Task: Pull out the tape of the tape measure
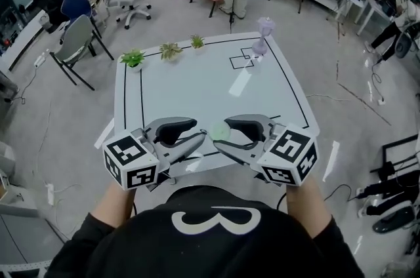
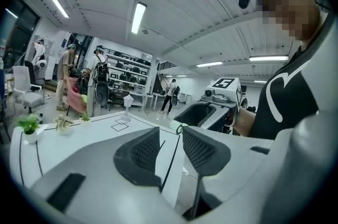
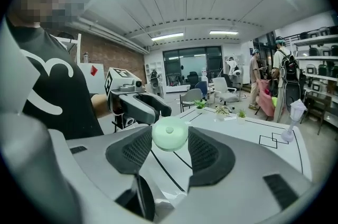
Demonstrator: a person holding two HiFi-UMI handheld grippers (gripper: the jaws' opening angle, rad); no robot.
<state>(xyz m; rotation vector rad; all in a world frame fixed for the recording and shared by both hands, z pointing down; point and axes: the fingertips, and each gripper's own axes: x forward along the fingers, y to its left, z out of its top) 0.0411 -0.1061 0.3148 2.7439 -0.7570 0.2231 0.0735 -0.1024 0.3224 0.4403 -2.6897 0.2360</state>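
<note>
- Right gripper: jaws clamped across the round, pale-green tape measure, held above the near edge of the table. Judged to anchor the case for the pull.
- Left gripper: jaws narrow, pads pressing nothing, tips just beside the case. Judged to be lining up on the tape's end.
- Only the left gripper view shows a small ring-like end on the case. The head view shows the tools tip to tip.

**A:** where's each cam sitting?

**B:** head cam's up top, looking steeply down at the table. The other two ride low, right behind the left gripper and right gripper. Each one catches the other gripper up close, and all three see the table.
</note>
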